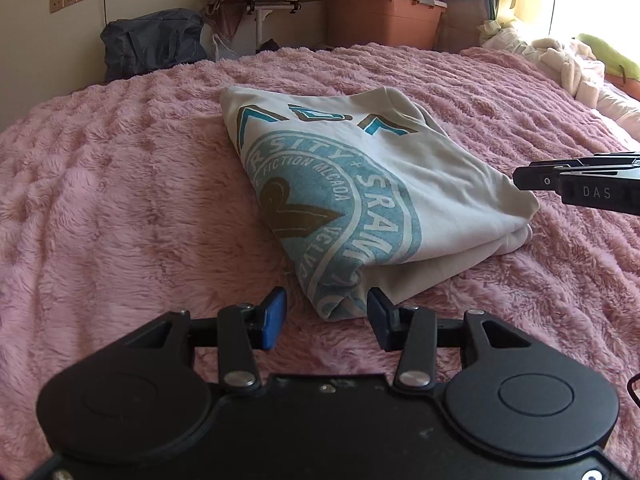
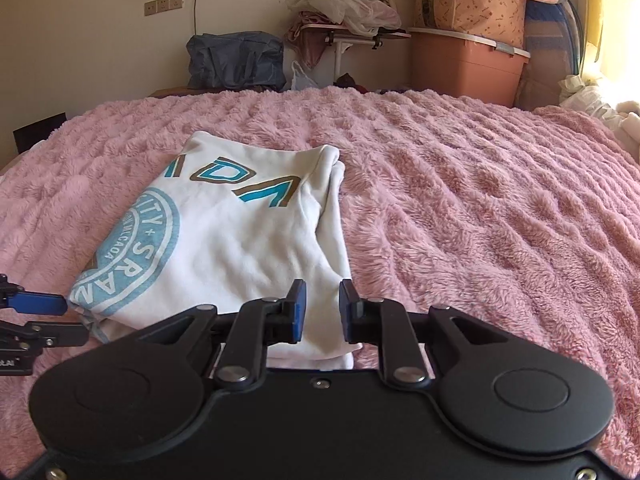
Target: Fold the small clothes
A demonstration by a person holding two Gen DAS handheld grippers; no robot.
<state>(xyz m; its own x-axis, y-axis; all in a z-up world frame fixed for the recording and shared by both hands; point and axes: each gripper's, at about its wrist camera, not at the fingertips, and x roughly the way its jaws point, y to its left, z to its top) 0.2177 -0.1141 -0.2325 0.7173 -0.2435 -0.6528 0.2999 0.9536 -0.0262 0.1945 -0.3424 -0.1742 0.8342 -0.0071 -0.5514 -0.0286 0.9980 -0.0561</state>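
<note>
Left wrist view: the left gripper [image 1: 326, 312] has its blue pads [image 1: 274, 316] well apart, and the near corner of the folded T-shirt [image 1: 360, 184] sits in the gap between them without either pad pressing on it. That spread, I judge, suits either a fresh grab at the corner or a let-go once a fold is laid; the pictures do not say which. Just beyond the pads the shirt runs away from the claw across the pink fleece blanket [image 1: 100, 200], and off to the right the right gripper [image 1: 520, 178] reaches in beside the shirt's far side edge.

In the right wrist view the right gripper [image 2: 322, 312] stands with a narrow gap between its pads, over the shirt's [image 2: 248, 240] near edge; I cannot see cloth pinched there, so it looks parted and empty. To its left the left gripper [image 2: 60, 316] lies at the shirt's other near corner. One claw at each near corner fits squaring or lifting that edge together.

The shirt is white, folded into a compact, several-layered rectangle, with a round blue badge and brown-and-teal lettering on top. Its stacked edges are slightly uneven.
</note>
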